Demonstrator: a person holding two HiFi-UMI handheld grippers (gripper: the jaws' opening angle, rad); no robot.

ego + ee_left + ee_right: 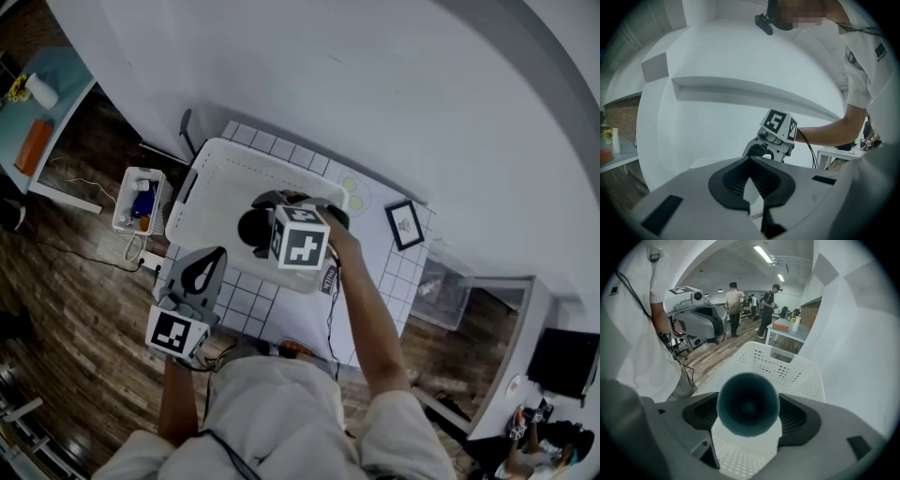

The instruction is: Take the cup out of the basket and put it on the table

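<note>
While the right claw (749, 420) is clamping the dark cup (748, 399) above the basket (797, 376), its long axis is running along the claw — mouth near, base far — and the left claw (751, 165) is hanging closed, empty.

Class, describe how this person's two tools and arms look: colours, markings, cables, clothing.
The left tool and right tool are grey with black pads. Each carries a white cube with black square markers. A black cable trails along the right arm. The shirt is white, short-sleeved.
</note>
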